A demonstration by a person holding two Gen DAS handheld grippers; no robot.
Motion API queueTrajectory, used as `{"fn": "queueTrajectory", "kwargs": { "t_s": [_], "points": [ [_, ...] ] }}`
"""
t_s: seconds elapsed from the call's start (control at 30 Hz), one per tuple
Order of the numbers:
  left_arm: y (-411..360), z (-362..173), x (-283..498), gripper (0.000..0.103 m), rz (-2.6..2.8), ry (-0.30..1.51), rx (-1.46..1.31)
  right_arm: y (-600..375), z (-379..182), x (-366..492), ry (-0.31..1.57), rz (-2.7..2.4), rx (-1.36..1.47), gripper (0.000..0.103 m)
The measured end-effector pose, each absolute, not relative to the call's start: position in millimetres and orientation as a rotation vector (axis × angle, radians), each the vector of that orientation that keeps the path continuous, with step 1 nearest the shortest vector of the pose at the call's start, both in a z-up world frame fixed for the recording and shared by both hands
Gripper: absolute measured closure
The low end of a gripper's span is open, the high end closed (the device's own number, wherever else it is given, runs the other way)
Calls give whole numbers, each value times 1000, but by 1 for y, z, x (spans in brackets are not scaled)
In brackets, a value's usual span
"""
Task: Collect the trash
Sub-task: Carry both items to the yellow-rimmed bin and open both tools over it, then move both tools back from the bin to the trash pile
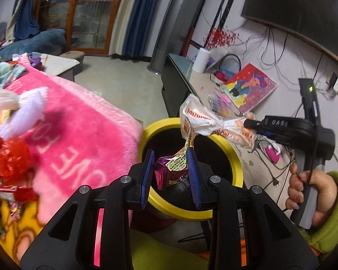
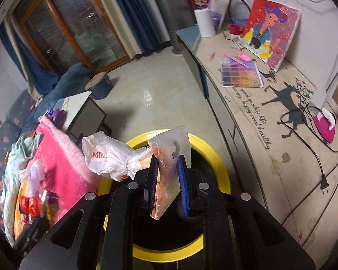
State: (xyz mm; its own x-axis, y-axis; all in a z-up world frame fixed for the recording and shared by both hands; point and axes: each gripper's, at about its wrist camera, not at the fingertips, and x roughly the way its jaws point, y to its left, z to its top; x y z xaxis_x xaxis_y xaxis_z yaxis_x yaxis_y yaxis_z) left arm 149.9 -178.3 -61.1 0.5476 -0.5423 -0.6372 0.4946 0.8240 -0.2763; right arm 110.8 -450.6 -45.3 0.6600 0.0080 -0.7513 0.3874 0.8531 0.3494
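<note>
Left hand-held gripper (image 1: 170, 166): ribbed blue pads pinching a crumpled purple foil wrapper (image 1: 172, 168), glossy, with a creased green-printed patch, held right over the bin opening. Right hand-held gripper (image 2: 167, 180): pads clamped on a thin crinkly translucent plastic bag (image 2: 115, 155), white with orange lettering, knotted mid-length, also above the bin. Bin (image 2: 210, 155): round, smooth yellow rim, dark inside, on the floor between a fluffy pink blanket (image 1: 78, 130) and the long tabletop (image 2: 281, 121). More shiny red wrappers (image 1: 7, 157) lie on the blanket. A green fleece sleeve (image 1: 336, 204) shows at the right hand (image 1: 308, 193).
</note>
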Motion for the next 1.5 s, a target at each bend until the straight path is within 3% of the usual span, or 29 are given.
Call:
{"fn": "queueTrajectory", "kwargs": {
  "t_s": [0.27,0.37,0.43,0.47,0.5,0.57,0.7,0.73,1.5],
  "points": [
    [-209,-91,163,80,-642,853,-18,-461,-54,113,841,-237,572,80],
    [-220,-99,169,78,-652,873,-11,-462,-55,115,840,-229,593,67],
    [-222,-102,172,70,-656,883,-12,-463,-56,115,833,-228,600,53],
    [-223,-103,173,56,-656,882,-14,-463,-56,115,831,-230,604,52],
    [-222,-104,174,48,-657,881,-22,-463,-56,115,826,-225,607,50],
    [-220,-105,175,43,-656,882,-34,-461,-54,115,819,-220,601,44],
    [-206,-100,174,13,-637,870,-79,-453,-47,115,784,-180,595,30],
    [-201,-98,173,10,-644,869,-103,-452,-45,114,771,-160,600,24],
    [-79,-24,123,11,-280,590,-120,-337,14,107,626,287,377,10]
  ]
}}
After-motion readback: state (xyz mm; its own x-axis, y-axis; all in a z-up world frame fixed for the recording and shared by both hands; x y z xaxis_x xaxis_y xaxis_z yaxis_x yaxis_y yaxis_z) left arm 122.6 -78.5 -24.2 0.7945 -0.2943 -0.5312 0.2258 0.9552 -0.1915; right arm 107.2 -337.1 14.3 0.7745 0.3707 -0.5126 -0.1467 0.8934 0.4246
